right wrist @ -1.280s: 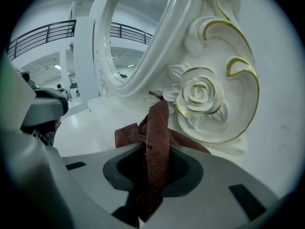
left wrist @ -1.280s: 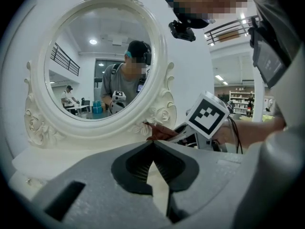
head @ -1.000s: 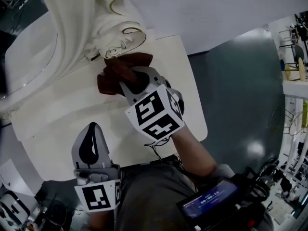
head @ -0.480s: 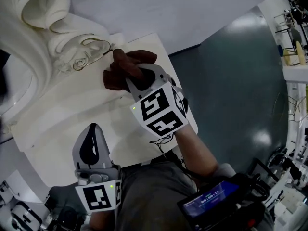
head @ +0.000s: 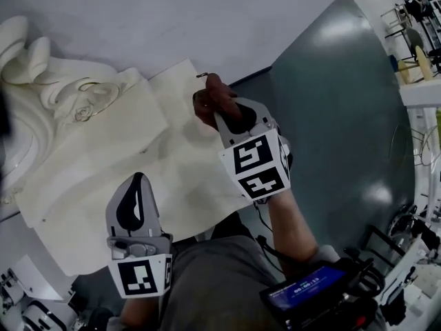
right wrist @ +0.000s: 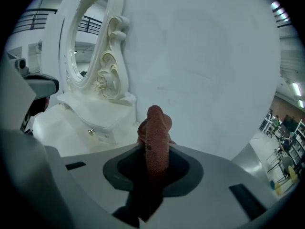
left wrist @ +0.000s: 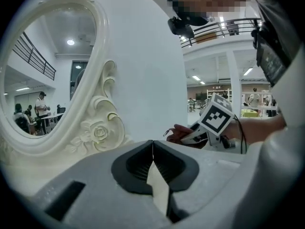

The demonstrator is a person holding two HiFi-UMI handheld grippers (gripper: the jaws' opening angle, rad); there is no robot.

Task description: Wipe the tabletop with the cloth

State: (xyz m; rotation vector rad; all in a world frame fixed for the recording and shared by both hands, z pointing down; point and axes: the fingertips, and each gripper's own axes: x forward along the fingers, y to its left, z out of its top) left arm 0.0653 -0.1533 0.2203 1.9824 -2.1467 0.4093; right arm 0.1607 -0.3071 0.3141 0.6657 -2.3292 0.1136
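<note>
A dark red cloth (head: 209, 94) is bunched at the back right corner of the white tabletop (head: 172, 167), close to the wall. My right gripper (head: 219, 109) is shut on it, and the cloth (right wrist: 155, 130) stands up between the jaws in the right gripper view. My left gripper (head: 136, 179) hovers over the table's front part, shut, with nothing in it. In the left gripper view the jaws (left wrist: 152, 146) meet in a thin line, and beyond them the cloth (left wrist: 183, 130) shows under the right gripper's marker cube (left wrist: 215, 120).
An ornate white mirror (head: 62, 88) stands at the table's back left, on a small drawer base with a knob (right wrist: 90, 131). A pale wall (head: 207, 12) runs behind the table. Dark floor (head: 344, 116) lies past the table's right edge.
My right gripper has carried the cloth from beside the mirror's base rightward to the table's back right corner. The left gripper has stayed where it was.
</note>
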